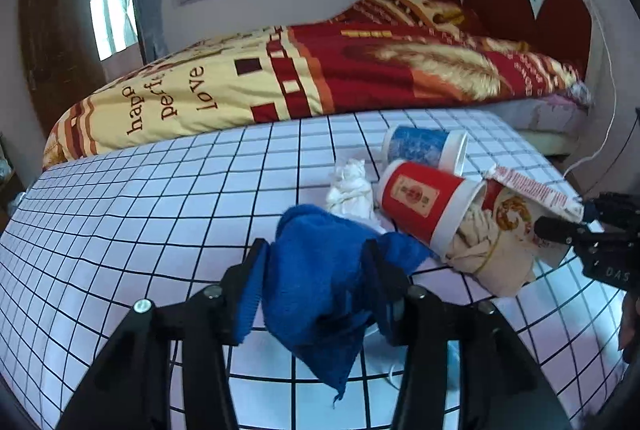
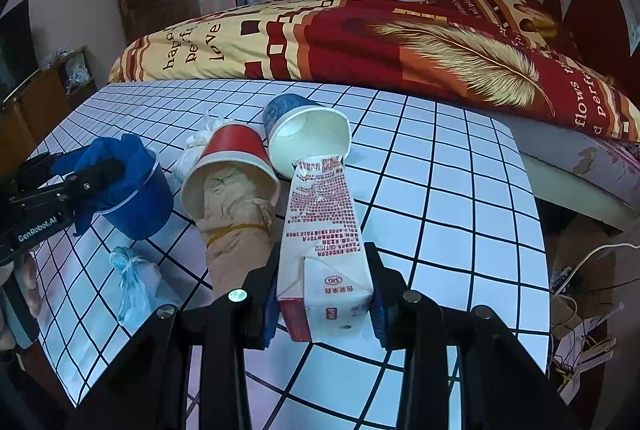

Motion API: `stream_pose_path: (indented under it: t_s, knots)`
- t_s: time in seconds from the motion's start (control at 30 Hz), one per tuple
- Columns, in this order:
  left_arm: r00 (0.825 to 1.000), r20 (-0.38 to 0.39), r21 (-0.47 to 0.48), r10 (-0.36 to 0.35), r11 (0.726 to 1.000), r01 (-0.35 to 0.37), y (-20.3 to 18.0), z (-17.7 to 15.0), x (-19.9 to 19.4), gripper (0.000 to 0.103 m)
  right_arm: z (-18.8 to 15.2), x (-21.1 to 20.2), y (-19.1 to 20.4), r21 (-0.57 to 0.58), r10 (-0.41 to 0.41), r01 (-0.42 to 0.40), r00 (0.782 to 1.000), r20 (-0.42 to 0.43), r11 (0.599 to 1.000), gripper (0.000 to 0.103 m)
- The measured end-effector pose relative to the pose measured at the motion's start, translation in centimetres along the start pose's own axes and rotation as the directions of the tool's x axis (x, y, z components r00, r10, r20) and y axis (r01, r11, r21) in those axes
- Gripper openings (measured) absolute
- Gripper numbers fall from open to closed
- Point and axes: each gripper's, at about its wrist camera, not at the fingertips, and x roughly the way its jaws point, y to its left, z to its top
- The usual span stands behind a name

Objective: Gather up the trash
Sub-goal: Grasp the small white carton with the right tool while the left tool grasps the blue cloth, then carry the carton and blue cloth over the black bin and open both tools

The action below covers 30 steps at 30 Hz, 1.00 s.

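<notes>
The right gripper (image 2: 324, 294) is clamped on a flattened carton (image 2: 322, 250) marked "SIG" — its tip at twelve o'clock meets the blue-patterned cup (image 2: 308, 138). The left gripper (image 1: 316, 270), lettered "GenRobot.AI", seemingly pinches a blue cloth (image 1: 320, 270) on the checked table (image 1: 140, 198).

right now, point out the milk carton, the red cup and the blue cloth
milk carton (image 2: 324, 230), right wrist view, on its printed side panel
red cup (image 2: 234, 148), right wrist view, on its red outer wall
blue cloth (image 1: 320, 270), left wrist view, on its bunched middle
</notes>
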Motion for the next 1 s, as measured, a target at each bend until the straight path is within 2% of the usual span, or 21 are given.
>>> stream_pose_path:
  t_s: [0.03, 0.07, 0.13, 0.33, 0.6, 0.8, 1.0]
  knots:
    - [1.0, -0.015, -0.009, -0.021, 1.0, 0.021, 0.1, -0.1, 0.3, 0.035, 0.0, -0.1, 0.1, -0.005, 0.003, -0.003, 1.0, 0.002, 1.0, 0.039]
    - [0.999, -0.029, -0.018, -0.038, 0.999, 0.038, 0.3, -0.1, 0.5, 0.015, 0.0, -0.1, 0.2, -0.008, 0.003, -0.003, 1.0, 0.006, 1.0, 0.039]
    - [0.998, -0.027, -0.036, -0.048, 0.998, 0.047, 0.6, -0.1, 0.5, 0.015, 0.1, -0.5, 0.5, -0.019, -0.001, 0.001, 1.0, 0.022, 1.0, 0.038]
    - [0.997, 0.053, -0.076, -0.057, 0.995, 0.061, 1.8, 0.4, -1.9, 0.013, 0.6, -2.7, 0.6, -0.032, -0.019, 0.021, 0.997, 0.077, 0.999, 0.038]
    - [0.989, 0.123, -0.066, -0.077, 0.994, 0.086, 1.9, 2.0, -5.4, 0.013, 0.9, -5.8, 0.3, -0.007, -0.027, 0.028, 0.992, 0.124, 1.0, 0.038]
    - [0.984, 0.149, -0.059, -0.098, 0.992, 0.108, 0.8, 0.8, -8.5, 0.013, -0.1, -9.4, 0.7, -0.003, -0.032, 0.033, 0.986, 0.165, 0.999, 0.038]
    - [0.983, 0.143, -0.051, -0.113, 0.991, 0.121, -0.9, -1.2, -10.5, 0.013, -2.4, -13.0, 1.4, -0.005, -0.032, 0.034, 0.981, 0.192, 0.999, 0.038]
